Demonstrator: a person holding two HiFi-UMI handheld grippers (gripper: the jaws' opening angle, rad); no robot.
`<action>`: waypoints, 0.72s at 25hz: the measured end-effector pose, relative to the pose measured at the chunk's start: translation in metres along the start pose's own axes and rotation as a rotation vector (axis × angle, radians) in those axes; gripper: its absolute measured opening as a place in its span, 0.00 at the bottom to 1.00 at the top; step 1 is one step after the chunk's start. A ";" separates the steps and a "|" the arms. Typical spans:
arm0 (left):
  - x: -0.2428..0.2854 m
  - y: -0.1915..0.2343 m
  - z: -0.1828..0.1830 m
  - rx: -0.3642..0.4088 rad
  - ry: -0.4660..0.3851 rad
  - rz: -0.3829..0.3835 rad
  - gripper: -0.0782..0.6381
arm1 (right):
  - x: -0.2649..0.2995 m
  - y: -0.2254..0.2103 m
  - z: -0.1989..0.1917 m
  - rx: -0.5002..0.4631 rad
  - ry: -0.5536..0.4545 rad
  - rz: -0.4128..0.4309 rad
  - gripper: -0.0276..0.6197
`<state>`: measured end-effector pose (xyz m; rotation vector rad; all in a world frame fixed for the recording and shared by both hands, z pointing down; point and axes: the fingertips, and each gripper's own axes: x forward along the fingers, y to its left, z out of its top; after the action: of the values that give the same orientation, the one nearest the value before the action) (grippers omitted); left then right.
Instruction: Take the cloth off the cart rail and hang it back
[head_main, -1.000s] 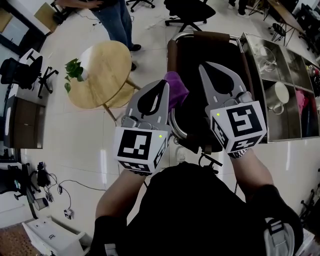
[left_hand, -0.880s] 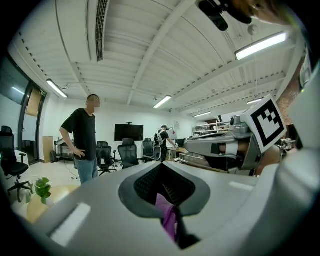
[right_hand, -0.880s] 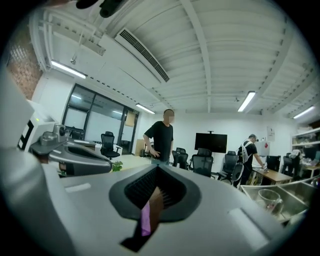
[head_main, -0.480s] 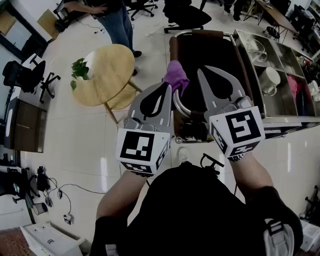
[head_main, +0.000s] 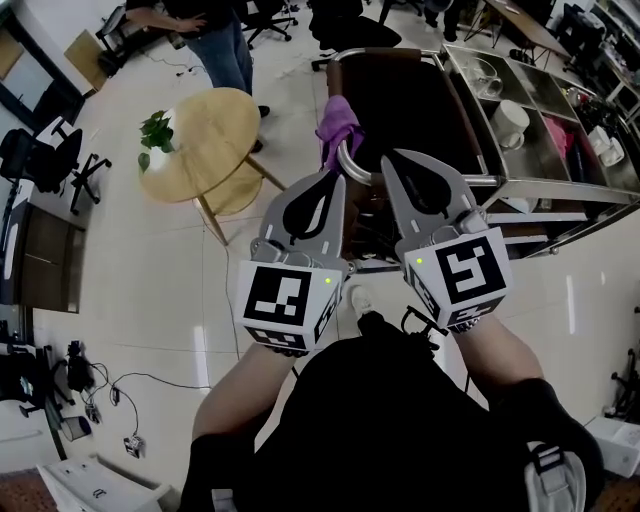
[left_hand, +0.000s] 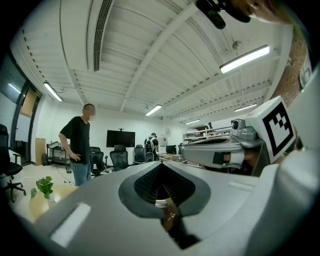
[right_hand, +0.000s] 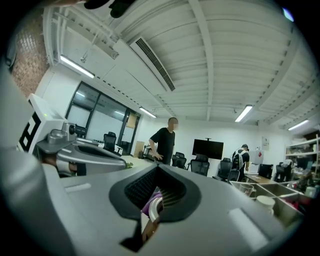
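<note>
- The left gripper (head_main: 331, 182) and the right gripper (head_main: 393, 162) are held side by side and level, with the tips aimed at the near end of the cart (head_main: 520, 186).
- Left gripper: in its own view the jaws are pressed together along the centre line, and nothing is clamped between them.
- Right gripper: its jaws are likewise fully together and carry nothing. The purple cloth (right_hand: 150, 204) and the chrome tube show only through the window in its jaws, beyond the tips.
- The purple cloth (head_main: 338, 122) hangs over the cart rail (head_main: 352, 170) at the rounded near-left corner. It is bunched on top, with its folds falling on the outer side.
- Judgement: draped across the tube, the cloth is kept in place by its own weight. The bend probably limits sliding along the rail.
- Both tips are near the rail but clear of it, and neither touches the cloth.
- Stage: a cloth on the rail with two empty grippers fits either a cloth waiting to be lifted off or one already rehung. The views do not settle which.
- Surroundings: a round wooden table (head_main: 200, 140) stands left of the cart, well apart from the rail.
</note>
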<state>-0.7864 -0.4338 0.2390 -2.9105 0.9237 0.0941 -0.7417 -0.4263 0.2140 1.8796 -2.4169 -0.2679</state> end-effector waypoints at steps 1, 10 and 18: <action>-0.005 -0.008 0.001 0.000 -0.001 -0.005 0.11 | -0.009 0.004 0.000 -0.003 -0.004 -0.001 0.04; -0.036 -0.045 0.021 0.013 -0.032 -0.016 0.11 | -0.058 0.032 0.008 -0.018 -0.002 0.010 0.04; -0.029 -0.062 0.017 0.022 -0.020 0.002 0.11 | -0.079 0.031 -0.005 0.042 0.119 0.026 0.04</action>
<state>-0.7751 -0.3654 0.2288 -2.8837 0.9187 0.1121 -0.7503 -0.3432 0.2284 1.8234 -2.3847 -0.1009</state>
